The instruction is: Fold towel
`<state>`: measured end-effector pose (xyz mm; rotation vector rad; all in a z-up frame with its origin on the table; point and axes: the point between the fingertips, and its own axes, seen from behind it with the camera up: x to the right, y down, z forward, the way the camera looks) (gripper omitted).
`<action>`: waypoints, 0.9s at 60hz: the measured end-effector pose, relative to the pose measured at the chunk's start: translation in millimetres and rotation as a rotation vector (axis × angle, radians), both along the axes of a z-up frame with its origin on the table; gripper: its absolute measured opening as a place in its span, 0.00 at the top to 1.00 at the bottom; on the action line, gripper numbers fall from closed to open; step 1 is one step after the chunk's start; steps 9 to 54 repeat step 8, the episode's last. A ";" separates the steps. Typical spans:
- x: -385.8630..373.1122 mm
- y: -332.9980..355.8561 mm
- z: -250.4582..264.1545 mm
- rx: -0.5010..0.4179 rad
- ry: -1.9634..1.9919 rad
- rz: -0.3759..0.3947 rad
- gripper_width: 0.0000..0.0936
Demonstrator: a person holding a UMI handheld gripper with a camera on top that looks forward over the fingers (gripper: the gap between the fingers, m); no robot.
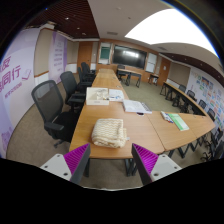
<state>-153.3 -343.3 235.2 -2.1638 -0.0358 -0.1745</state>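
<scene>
Hovering above the near edge of the desk [140,135], the claw [110,160] is spread wide, its two magenta pads [76,158] set well apart at about 7 and 5 o'clock. Nothing sits between them and nothing touches them; the claw is empty.

Just beyond the fingers, at about 12 o'clock from the claw, the towel [108,132] lies on the wooden desk near its front edge. It looks like a light, bunched or loosely folded heap rather than a flat sheet, though its exact lay is hard to read.

By my judgement this is the approach step: no grasp is made and the fold is not yet begun. The next move calls for lowering the claw forward to the towel, choosing a free edge or corner, and closing both pads on it. That edge is hard to pick out in the heap, so a careful descent seems wise, or the claw may pinch several layers at once.

Farther along the desk, past the towel, papers [98,96] lie at about 11 o'clock, and a green booklet [176,120] rests at about 2 o'clock. Black chairs [52,105] line the desk at 10 o'clock, and a dark screen [126,55] hangs on the far wall at 12 o'clock.
</scene>
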 end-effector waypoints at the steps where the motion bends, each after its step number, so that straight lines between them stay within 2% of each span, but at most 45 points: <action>1: -0.7 -2.3 1.7 0.004 -0.001 -0.002 0.09; 54: -3.4 -11.9 9.9 0.016 -0.008 -0.002 0.09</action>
